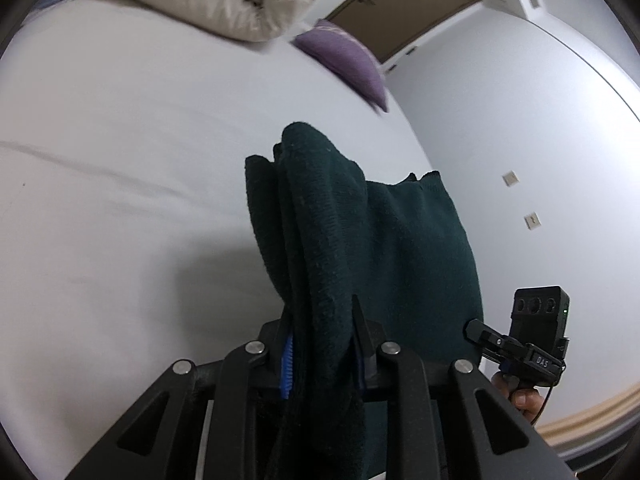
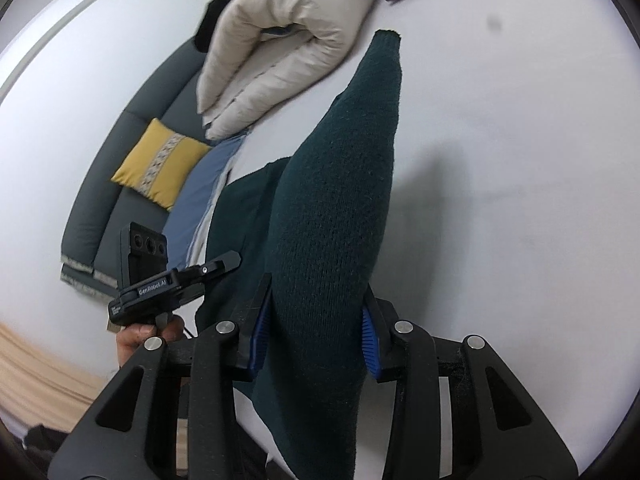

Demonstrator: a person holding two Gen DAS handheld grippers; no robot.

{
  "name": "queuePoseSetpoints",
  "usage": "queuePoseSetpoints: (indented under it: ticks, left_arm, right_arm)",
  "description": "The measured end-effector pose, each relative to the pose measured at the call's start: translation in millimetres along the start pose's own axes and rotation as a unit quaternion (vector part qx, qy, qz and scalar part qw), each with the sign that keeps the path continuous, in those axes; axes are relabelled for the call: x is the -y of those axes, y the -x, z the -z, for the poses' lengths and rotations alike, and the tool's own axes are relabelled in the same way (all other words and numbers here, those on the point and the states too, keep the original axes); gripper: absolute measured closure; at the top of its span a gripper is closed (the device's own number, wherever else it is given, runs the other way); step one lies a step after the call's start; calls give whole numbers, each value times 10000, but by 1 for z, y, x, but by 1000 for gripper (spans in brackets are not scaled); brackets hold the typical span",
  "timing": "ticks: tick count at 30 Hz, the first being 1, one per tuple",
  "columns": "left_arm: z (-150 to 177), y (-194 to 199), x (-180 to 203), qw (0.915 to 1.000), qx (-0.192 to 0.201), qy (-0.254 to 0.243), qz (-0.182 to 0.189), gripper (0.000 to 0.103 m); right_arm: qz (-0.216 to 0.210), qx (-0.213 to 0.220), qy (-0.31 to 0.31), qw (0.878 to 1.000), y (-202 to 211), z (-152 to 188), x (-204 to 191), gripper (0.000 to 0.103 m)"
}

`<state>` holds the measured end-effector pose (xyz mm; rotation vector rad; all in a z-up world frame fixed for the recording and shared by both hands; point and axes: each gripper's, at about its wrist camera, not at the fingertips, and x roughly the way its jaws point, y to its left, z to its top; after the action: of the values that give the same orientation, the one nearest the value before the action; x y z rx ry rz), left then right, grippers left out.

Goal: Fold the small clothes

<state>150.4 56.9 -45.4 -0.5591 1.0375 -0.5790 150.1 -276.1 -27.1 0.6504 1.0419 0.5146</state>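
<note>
This is a bedroom in a home: a wide bed with a white sheet carries a rolled cream duvet and a purple pillow. Beside it stands a grey sofa (with a yellow cushion).

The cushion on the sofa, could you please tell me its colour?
Yellow, with a pale patterned band down its middle; only the right wrist view shows it.

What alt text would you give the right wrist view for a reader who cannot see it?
The right gripper is shut on a dark green knit garment, held above a white bed. The left gripper grips the garment's other edge; behind lie a rolled cream duvet and a grey sofa.
</note>
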Motion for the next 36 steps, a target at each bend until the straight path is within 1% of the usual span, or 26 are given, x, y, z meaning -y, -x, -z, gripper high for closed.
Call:
queuePoseSetpoints:
  ticks: [2,5,8,10,14,15,17,18,19,20,21,22,23,25,26,28,30,31,32,33,34,35,36]
  left_arm:
    - [14,10,12,9999,25,-82,96,79]
    - [36,20,29,9996,44,-202,208,79]
    - [52,13,35,9995,-21,-245,188,79]
    - [60,2,29,9997,-108,-132,184,79]
    - [83,-31,5,9990,-428,103,47,79]
    - [88,-40,-1,9985,-518,149,-14,78]
    - [99,-62,-20,9966,-693,354,-275,77]
    - [103,-67,-29,9960,-707,476,-255,76]
    - [106,-72,-39,9956,-655,667,-33,75]
    - [107,-72,-43,9949,-621,787,89,75]
    - [108,-72,-44,9945,-598,846,144,75]
    - [109,-70,-43,9951,-587,789,115,75]
    - [109,-71,-39,9959,-584,696,43,74]
    - [107,-72,-37,9958,-587,705,20,74]
    - [106,-71,-36,9956,-580,738,17,71]
    - [106,-65,-32,9961,-500,713,-112,68]
    - [107,-55,-27,9971,-357,586,-334,67]
    - [104,-44,-29,9971,-233,542,-491,67]
    - [102,-32,-22,9968,-63,436,-671,67]
    - [101,-23,-14,9966,80,290,-772,67]
    - [100,-12,3,9959,275,35,-864,67]
    - [99,-7,15,9955,381,-124,-864,67]
    - [98,-4,31,9950,473,-342,-807,67]
  right_arm:
    - [-51,79,43,9999,23,24,-9,68]
    - [-163,177,-12,9997,50,50,-14,68]
    - [-264,246,-94,9993,71,80,-9,68]
    - [-281,259,-166,9991,79,96,-2,68]
    - [-188,187,-396,9989,76,121,21,68]
    - [-151,149,-465,9987,72,126,28,68]
    - [-64,47,-626,9980,61,135,44,68]
    - [8,-43,-745,9972,50,138,55,68]
    - [103,-120,-884,9960,45,143,70,67]
    - [118,-151,-1027,9945,37,147,83,67]
    - [-171,-80,-1122,9935,34,152,94,68]
    - [-367,8,-1177,9924,36,156,101,68]
    - [-449,60,-1162,9922,38,160,102,68]
    - [-320,92,-980,9946,35,160,94,66]
    - [-281,83,-967,9949,37,162,91,65]
    - [-239,47,-1031,9944,40,164,89,61]
    - [-63,59,-1047,9945,45,163,82,59]
    - [26,94,-1023,9947,50,161,80,58]
    - [127,168,-986,9949,59,162,77,58]
    - [261,271,-960,9947,72,162,75,58]
    - [378,356,-921,9944,85,161,74,58]
    - [448,474,-853,9942,95,158,69,58]
    - [388,580,-792,9944,104,154,62,58]
